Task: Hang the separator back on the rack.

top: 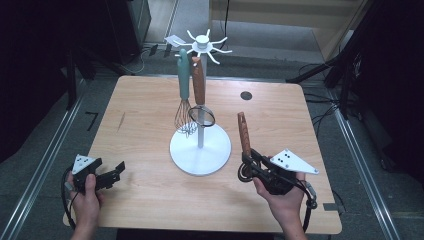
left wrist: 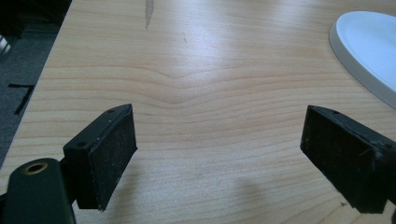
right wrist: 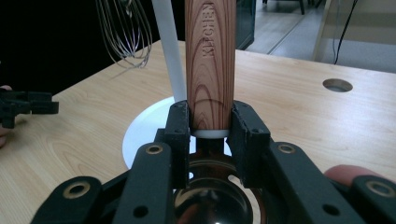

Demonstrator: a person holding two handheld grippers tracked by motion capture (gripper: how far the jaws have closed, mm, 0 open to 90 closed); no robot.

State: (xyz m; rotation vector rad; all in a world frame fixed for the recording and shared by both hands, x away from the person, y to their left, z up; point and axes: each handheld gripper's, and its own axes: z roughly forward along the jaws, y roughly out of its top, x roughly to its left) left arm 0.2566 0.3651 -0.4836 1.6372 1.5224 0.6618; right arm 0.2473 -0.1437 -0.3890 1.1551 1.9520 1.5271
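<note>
A: Start at my right gripper. What does its own view show?

B: Its jaws are clamped on the lower end of a wooden-handled utensil; the handle reads "KITCHEN", a white collar sits just beneath the jaws, and a shiny metal bowl lies between the gripper's arms.

A: And the high view?

B: There the right gripper holds that utensil low over the table, handle pointing away from me, just right of the white stand's base. A teal whisk and a second wooden-handled tool hang from the stand's hooks; my gripper view catches just the whisk's wires and the pole.

A: My left gripper?

B: Jaws spread wide, nothing between them, over bare wood, with the base's rim at the upper right. The high view puts it near the table's front left corner, well apart from the stand.
</note>
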